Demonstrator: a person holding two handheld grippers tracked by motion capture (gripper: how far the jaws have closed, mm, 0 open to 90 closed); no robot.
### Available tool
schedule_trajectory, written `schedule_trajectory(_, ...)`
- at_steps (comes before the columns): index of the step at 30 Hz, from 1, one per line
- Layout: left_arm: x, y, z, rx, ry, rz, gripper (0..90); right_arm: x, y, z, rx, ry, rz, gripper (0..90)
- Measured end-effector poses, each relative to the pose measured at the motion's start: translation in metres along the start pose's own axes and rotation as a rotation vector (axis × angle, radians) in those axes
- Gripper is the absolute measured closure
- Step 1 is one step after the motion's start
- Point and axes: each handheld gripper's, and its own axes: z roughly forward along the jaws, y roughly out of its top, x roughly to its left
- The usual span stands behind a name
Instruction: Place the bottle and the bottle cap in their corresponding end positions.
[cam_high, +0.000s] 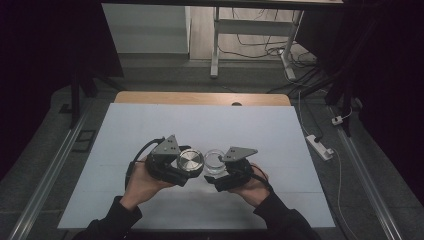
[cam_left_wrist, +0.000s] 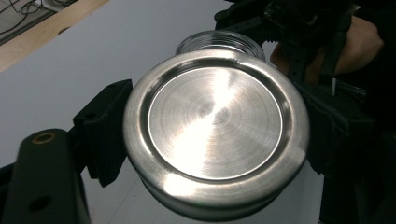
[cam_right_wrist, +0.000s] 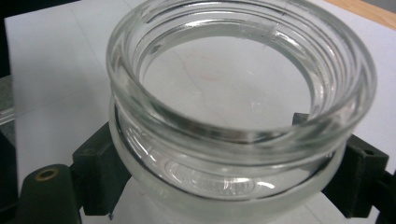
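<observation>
High view: left gripper (cam_high: 186, 167) clamps steel lid (cam_high: 190, 161); right gripper (cam_high: 216, 176) apparently clamps glass jar (cam_high: 214, 161).

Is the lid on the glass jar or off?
Off. The glass jar has an open mouth, and the left hand-held gripper holds the metal lid beside it.

Your left gripper (cam_high: 186, 170) and right gripper (cam_high: 216, 175) sit side by side, jaws pointing inward toward each other, both clamped tight; your hands grip them from behind, forearms angled in.

The metal lid (cam_left_wrist: 215, 135) hides most of the glass jar (cam_left_wrist: 219, 43) behind it.
</observation>
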Motion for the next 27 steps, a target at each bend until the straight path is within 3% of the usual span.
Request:
schedule_trajectory(6,-0.001,-0.004,0.003,0.003,-0.011,0.006,18.9,-0.007,0.006,0.006,0.004,-0.012,-0.002,15.2)
schedule_trajectory(16,-0.005,-0.012,0.007,0.017,-0.013,0.05,18.9,-0.018,0.016,0.016,0.006,-0.03,0.0,15.3)
schedule_trajectory(27,-0.006,-0.021,0.011,0.023,-0.049,0.038,19.0,-0.029,0.024,0.027,0.006,-0.052,0.005,15.3)
